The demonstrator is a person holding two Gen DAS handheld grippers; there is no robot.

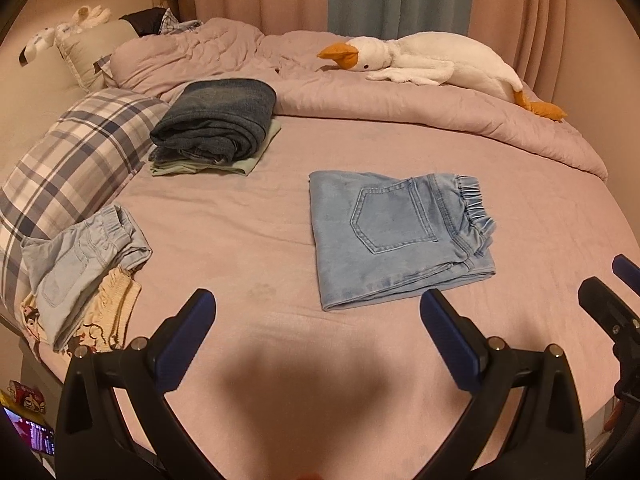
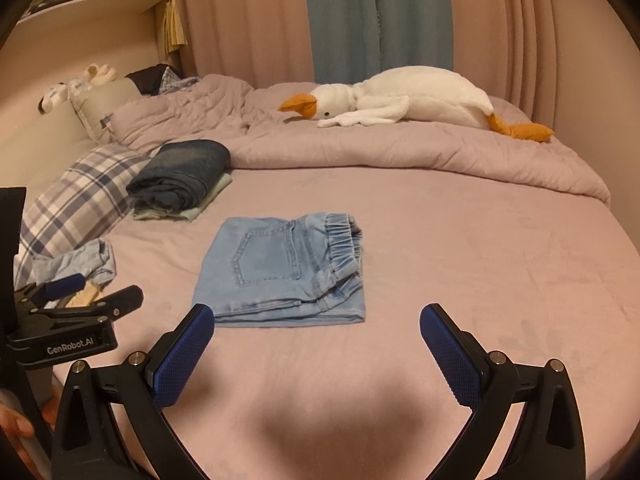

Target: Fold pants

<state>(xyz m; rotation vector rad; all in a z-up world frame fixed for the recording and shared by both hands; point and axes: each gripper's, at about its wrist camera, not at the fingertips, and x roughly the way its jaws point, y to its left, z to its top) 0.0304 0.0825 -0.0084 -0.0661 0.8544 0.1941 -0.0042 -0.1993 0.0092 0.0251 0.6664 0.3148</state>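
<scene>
Light blue denim pants (image 1: 396, 236) lie folded into a flat rectangle on the pink bed sheet (image 1: 240, 232), back pocket up, elastic waistband to the right. They also show in the right wrist view (image 2: 284, 270). My left gripper (image 1: 318, 304) is open and empty, hovering just in front of the pants. My right gripper (image 2: 316, 318) is open and empty, just short of their near edge. Each gripper shows at the edge of the other's view.
A folded stack of dark jeans (image 1: 218, 122) lies at the back left by a plaid pillow (image 1: 76, 160). Unfolded light clothes (image 1: 80, 264) lie at the left edge. A plush goose (image 1: 432, 62) rests on the bunched duvet (image 1: 400, 112) at the back.
</scene>
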